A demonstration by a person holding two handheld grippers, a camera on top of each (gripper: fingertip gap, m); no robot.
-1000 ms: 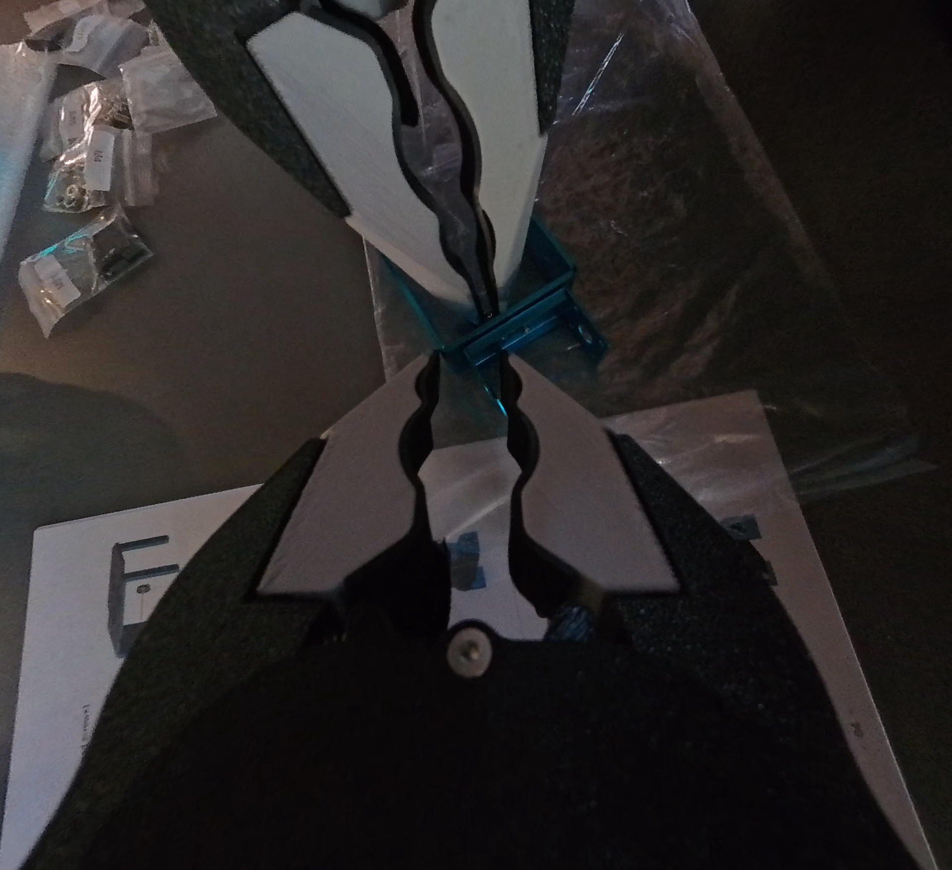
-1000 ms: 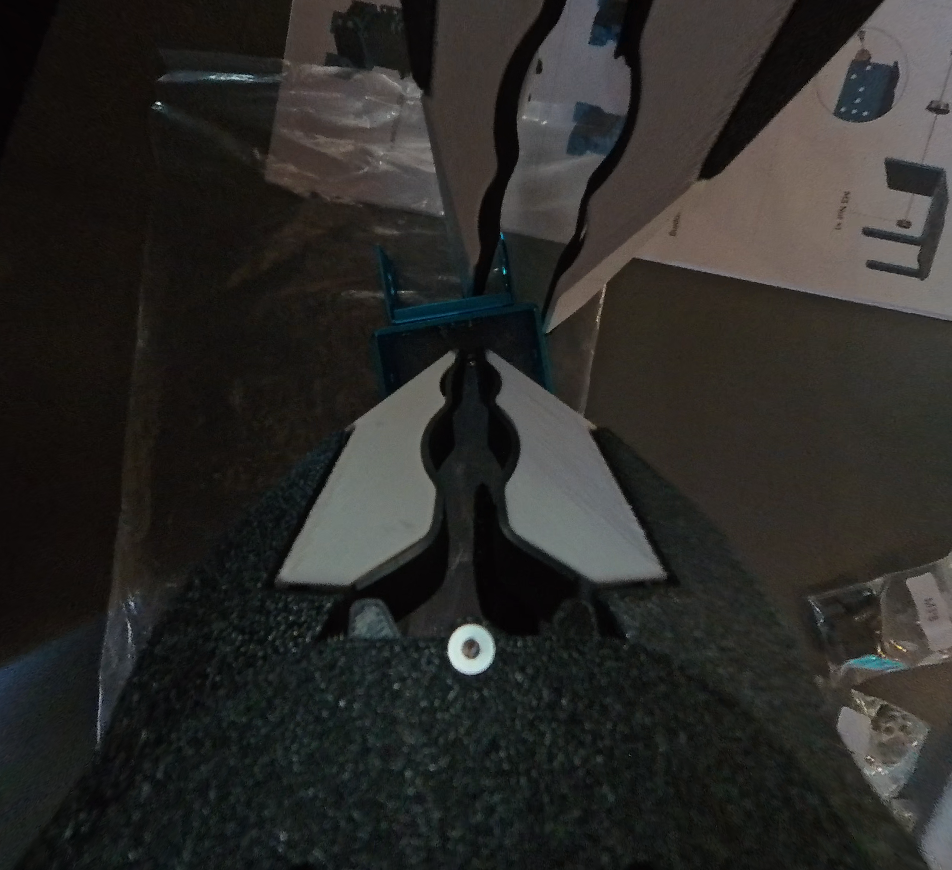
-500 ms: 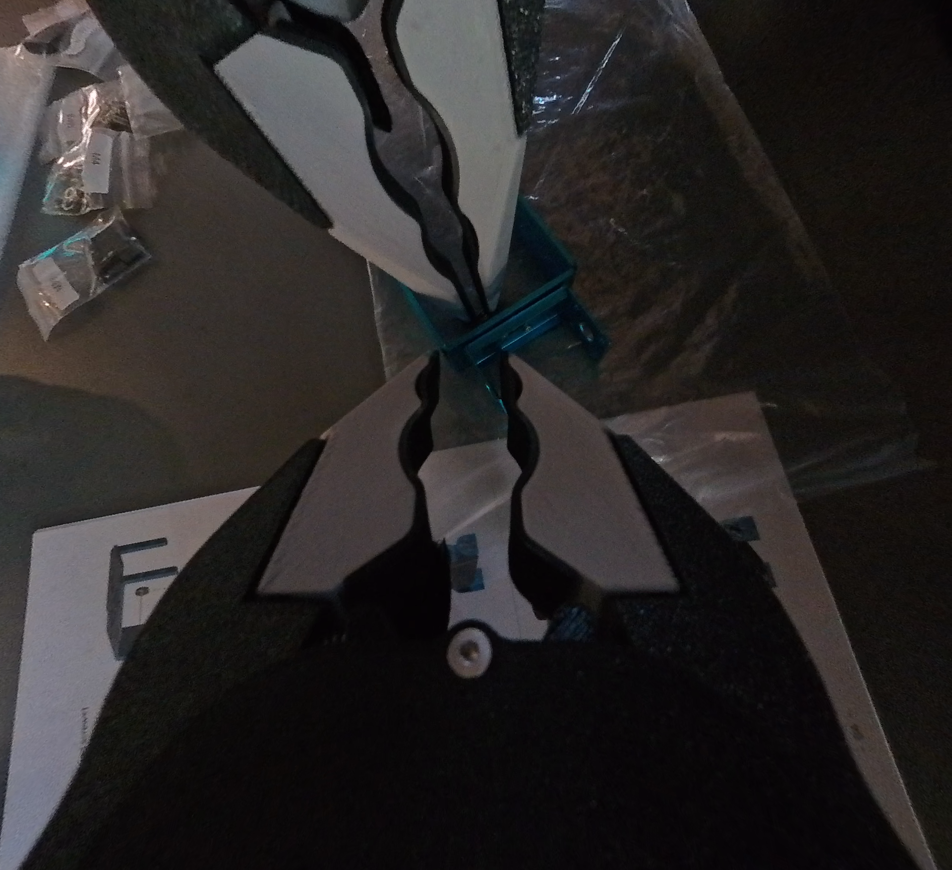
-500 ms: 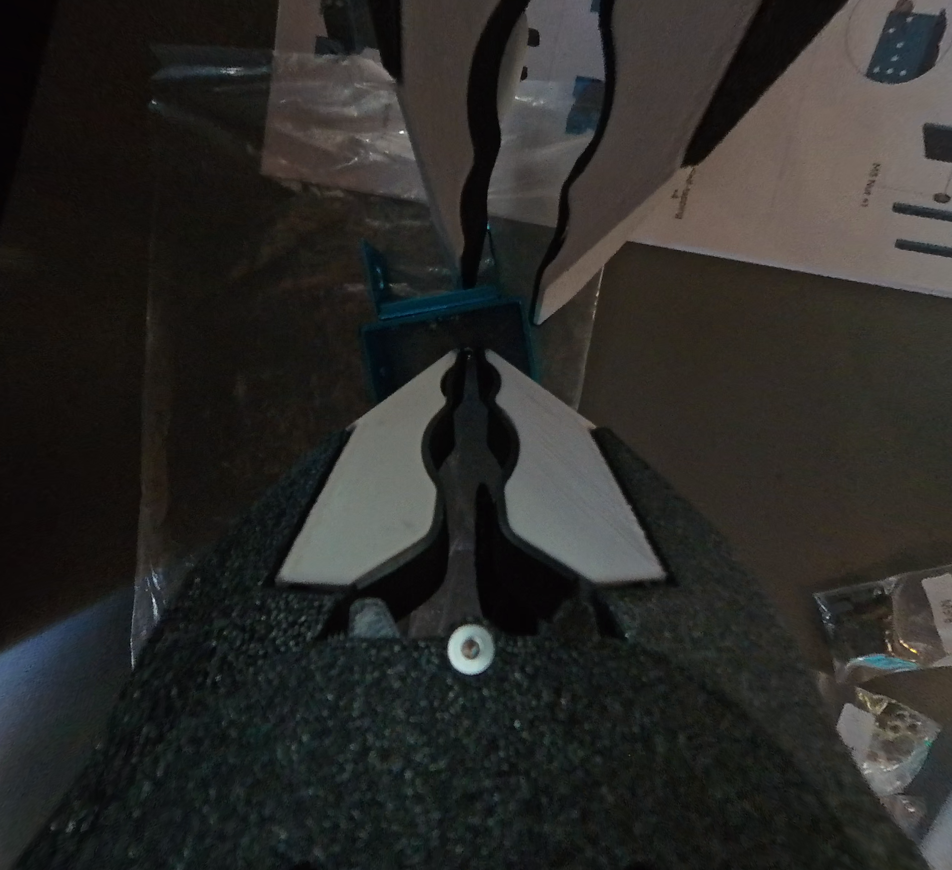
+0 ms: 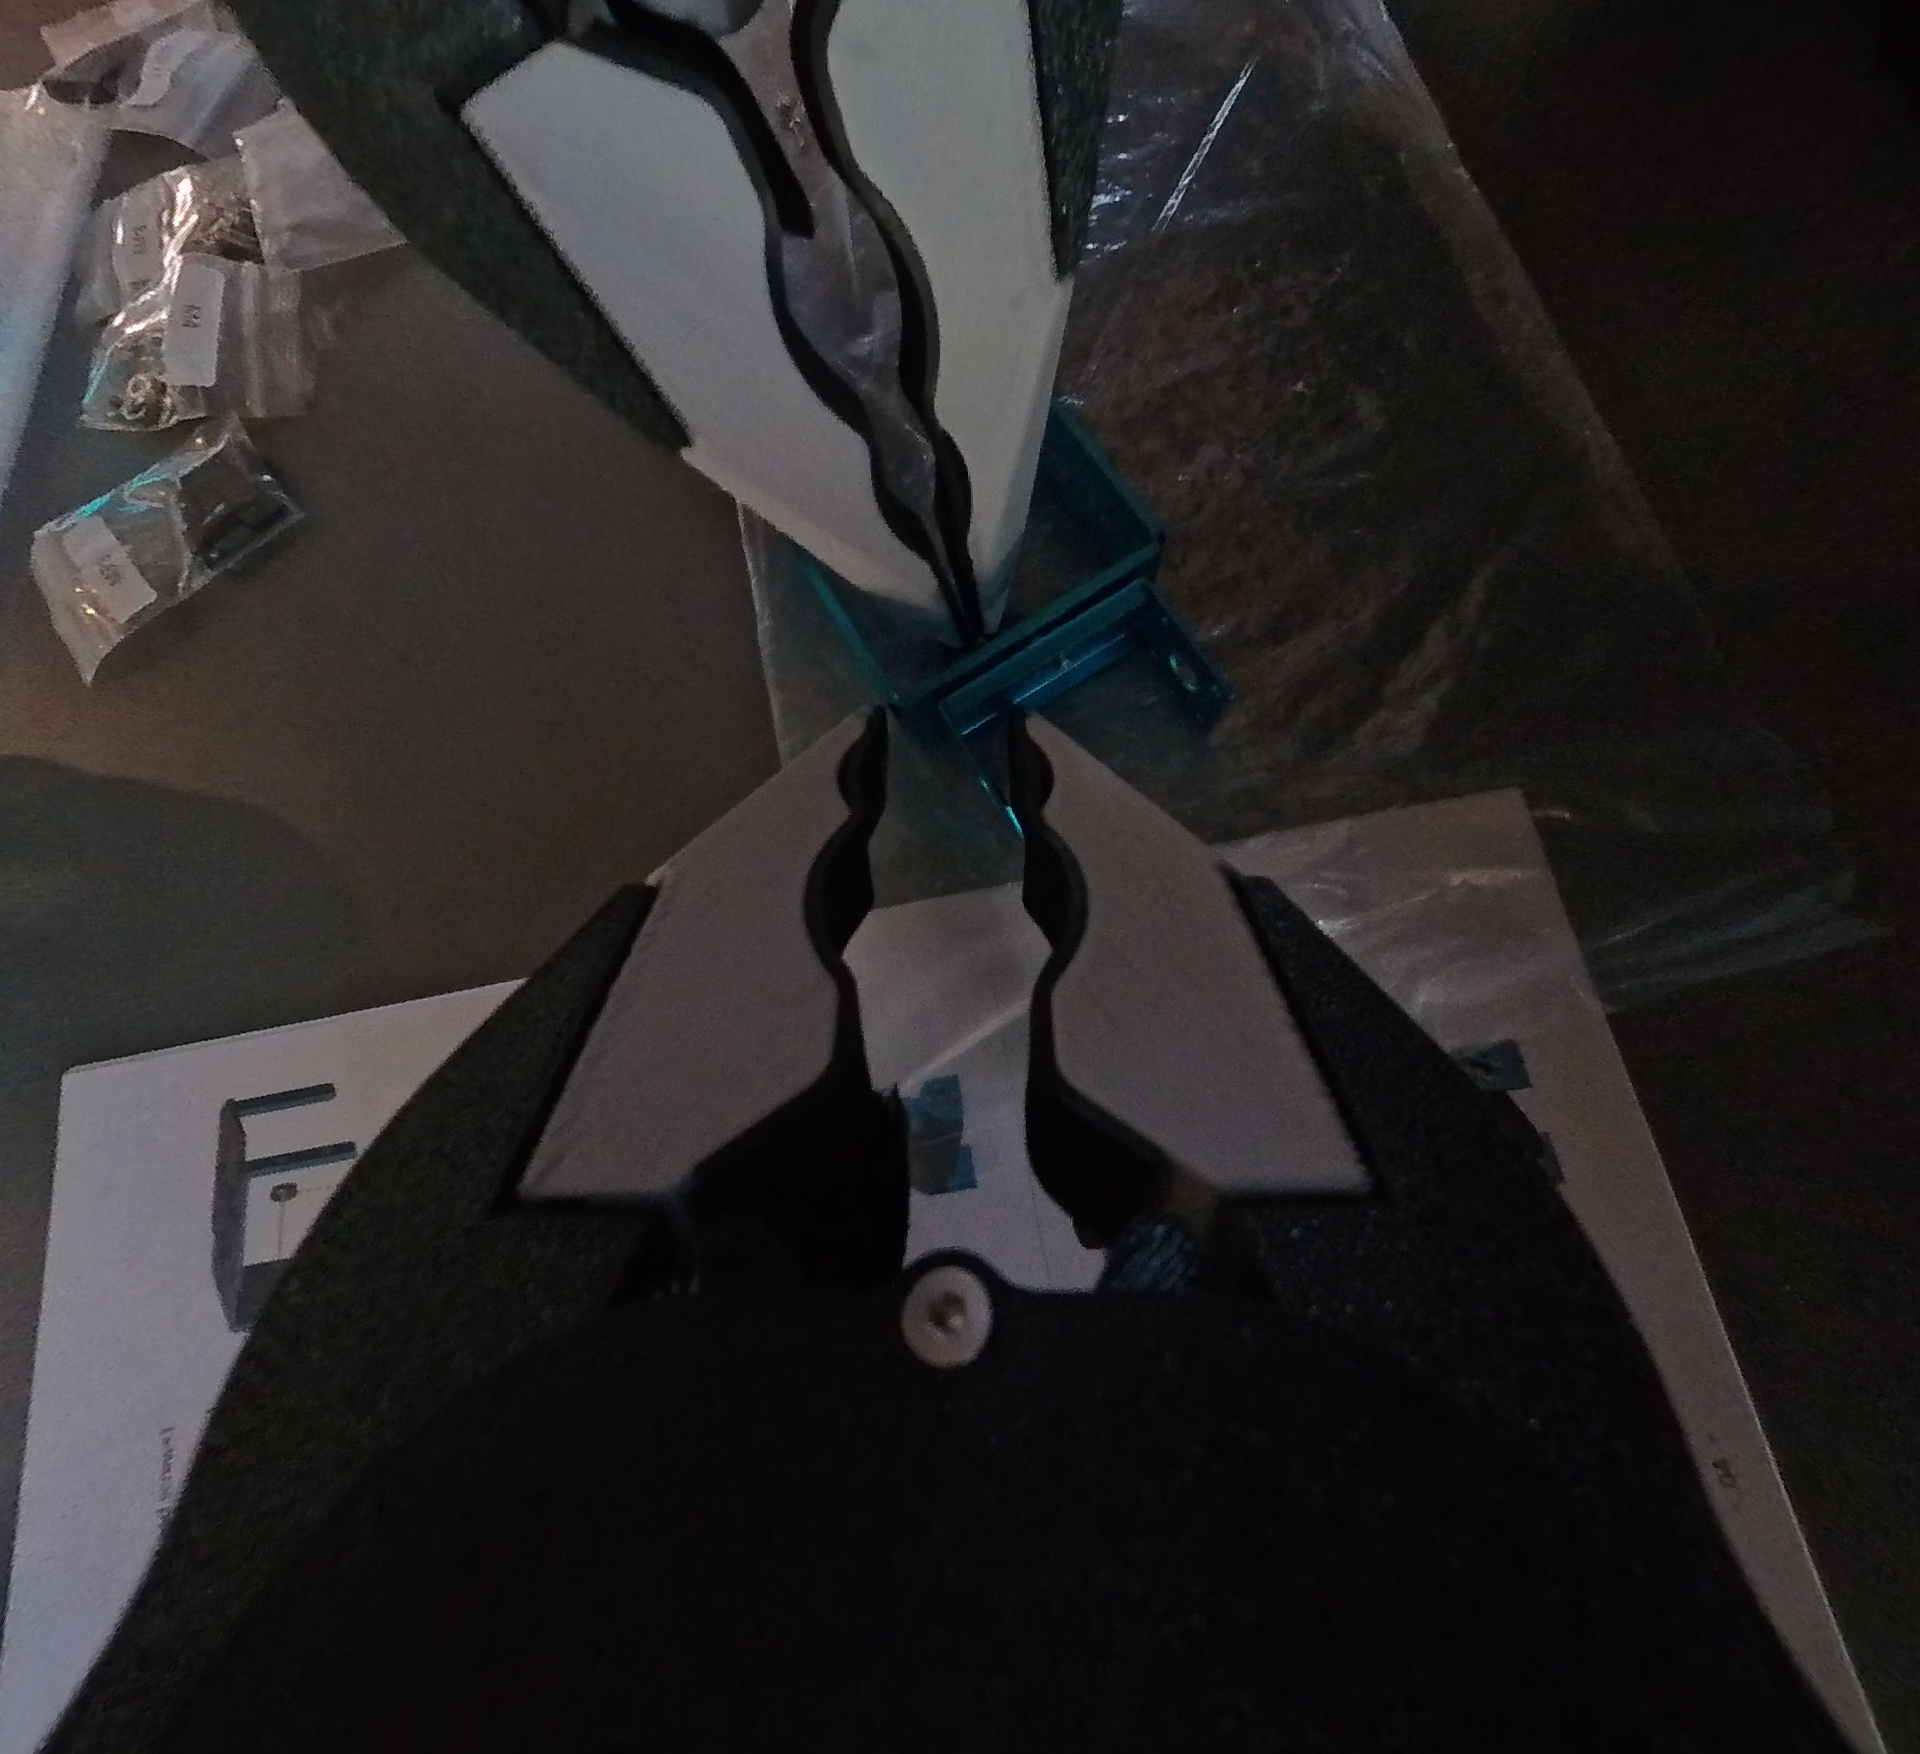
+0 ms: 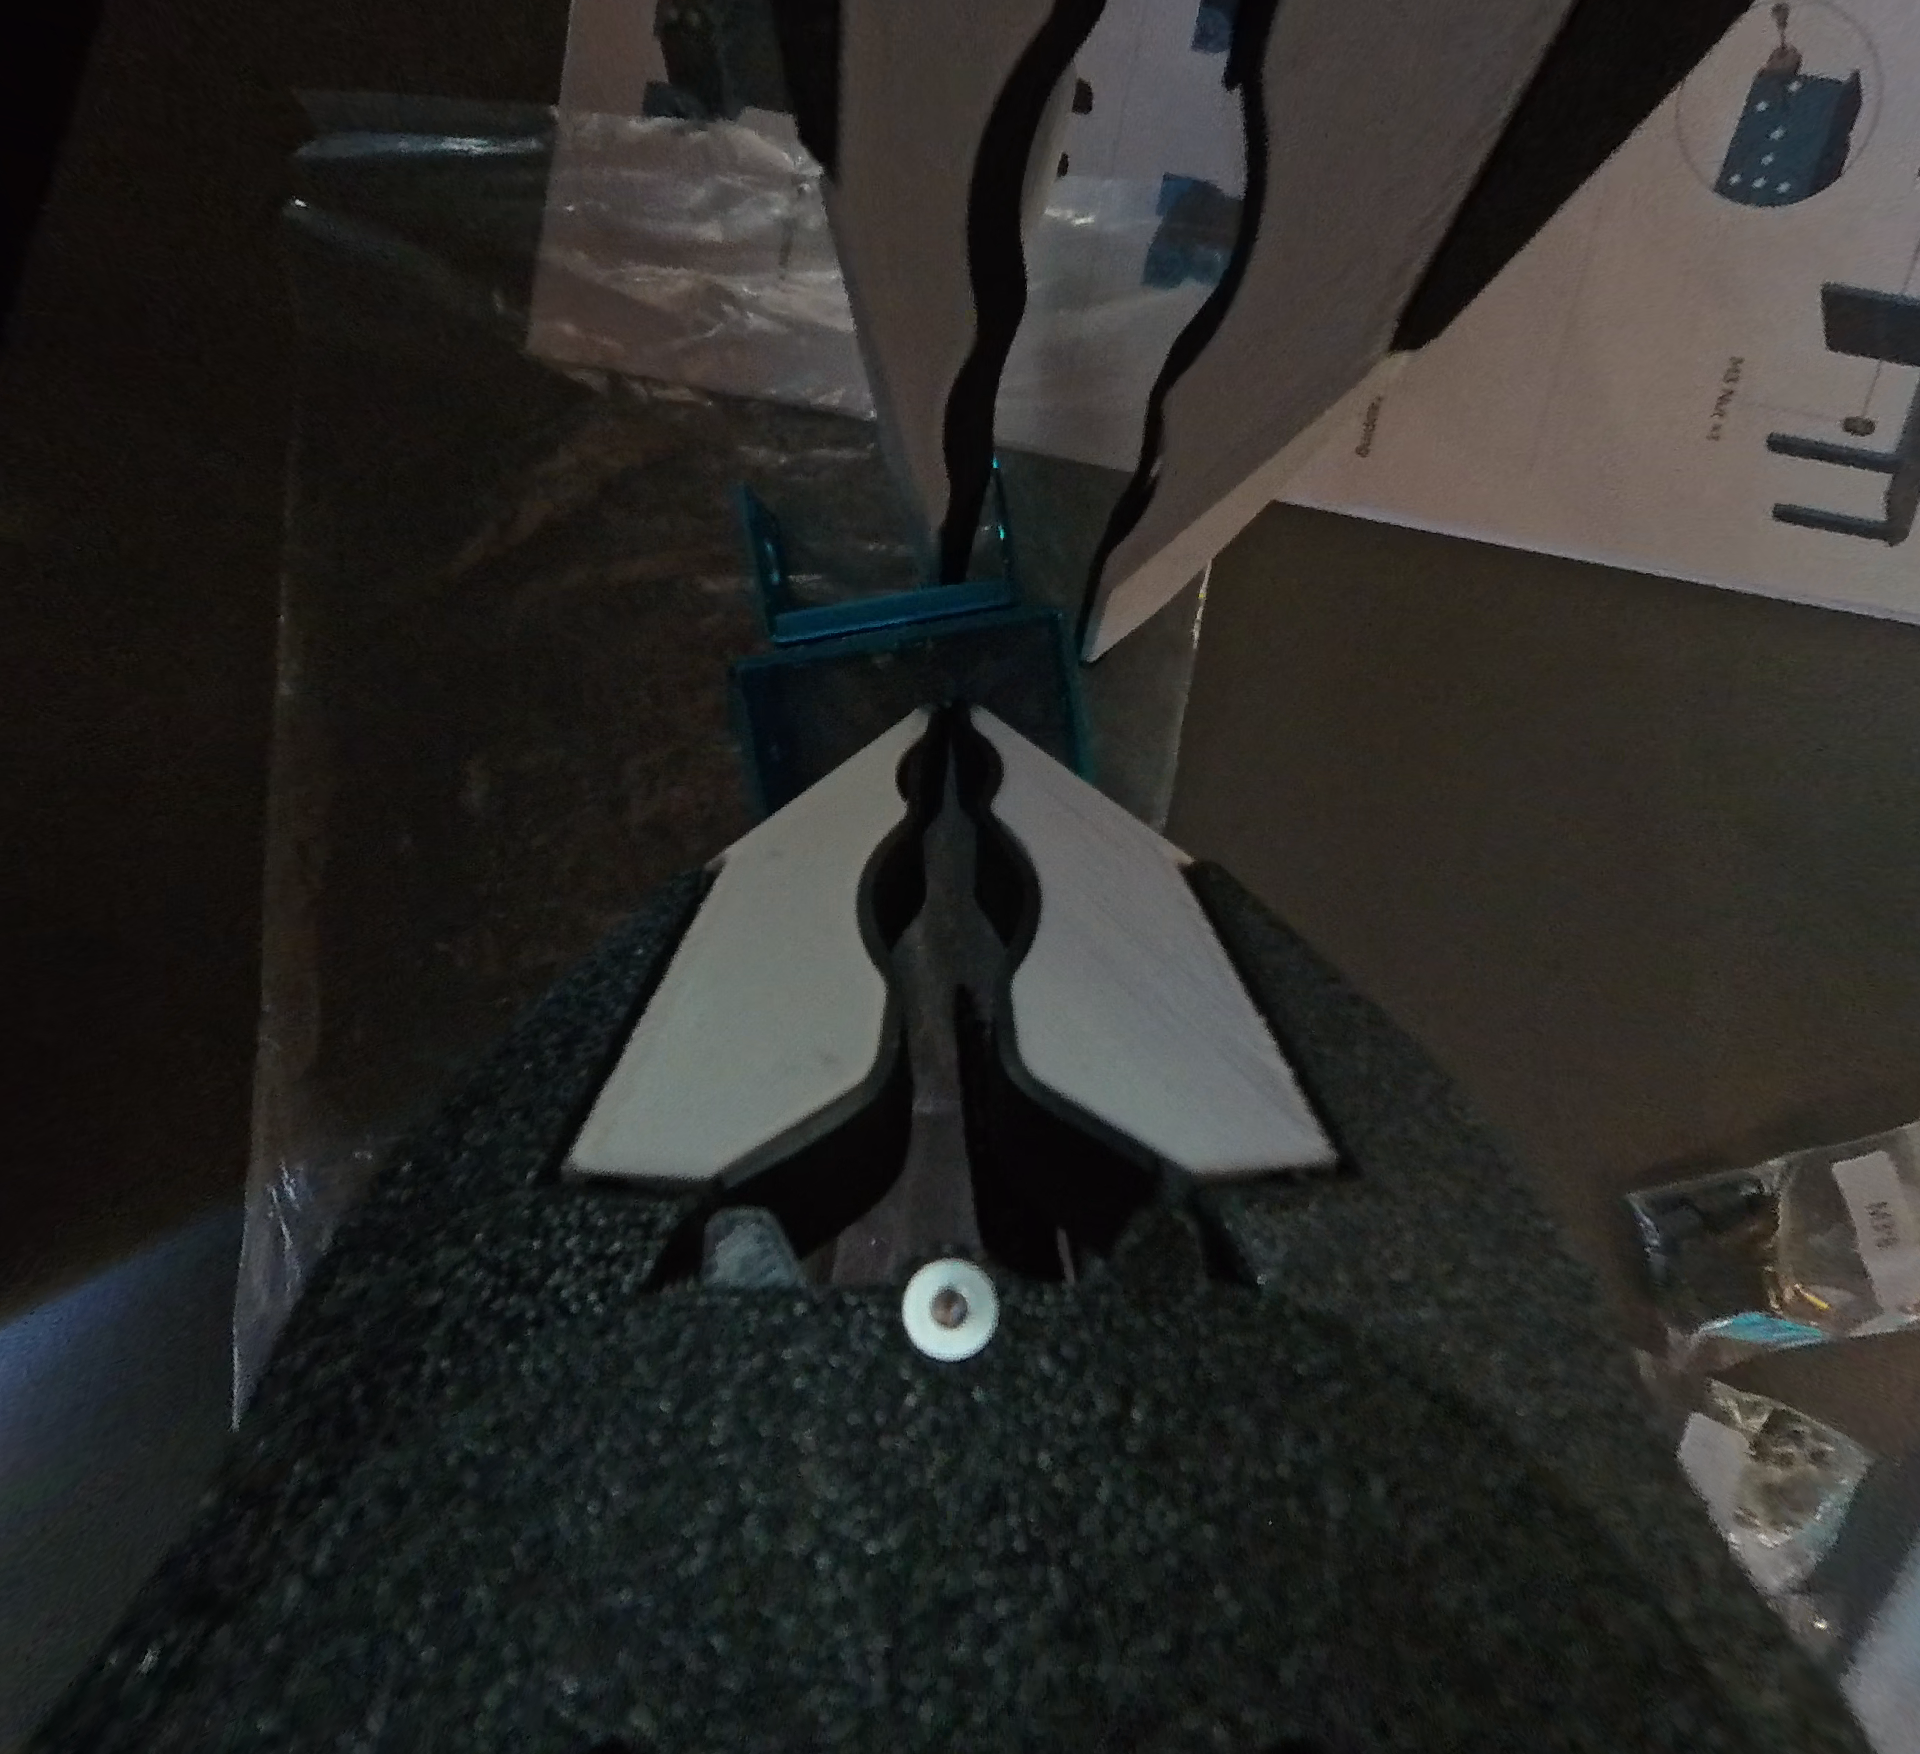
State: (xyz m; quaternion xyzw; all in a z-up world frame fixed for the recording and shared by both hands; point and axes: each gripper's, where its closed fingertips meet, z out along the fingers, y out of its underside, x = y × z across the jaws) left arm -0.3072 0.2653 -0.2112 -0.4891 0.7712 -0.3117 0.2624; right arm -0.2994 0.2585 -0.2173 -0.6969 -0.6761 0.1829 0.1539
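Note:
Two teal U-shaped metal brackets lie against each other on a clear plastic bag (image 5: 1351, 354). In the left wrist view, my left gripper (image 5: 951, 728) is open, its fingers on either side of one arm of the nearer bracket (image 5: 1070, 665). My right gripper (image 5: 961, 618) comes in from above, its tips at the joint between that bracket and the farther bracket (image 5: 1101, 499). In the right wrist view, my right gripper (image 6: 951, 717) is shut on a thin flat grey piece (image 6: 940, 883), tips inside the wide bracket (image 6: 758, 717). The left gripper (image 6: 1013, 608) reaches down over the second bracket (image 6: 883, 618).
A white instruction sheet (image 5: 135, 1289) with drawings lies under my left gripper and shows at the back in the right wrist view (image 6: 1558, 354). Several small bags of hardware (image 5: 166, 333) lie on the brown table, also at the right (image 6: 1766, 1289). The scene is dim. Both grippers' tips are close together, under 4 cm apart.
My right gripper swayed slightly sideways and back, staying shut at the brackets. The left gripper and both brackets have kept their places.

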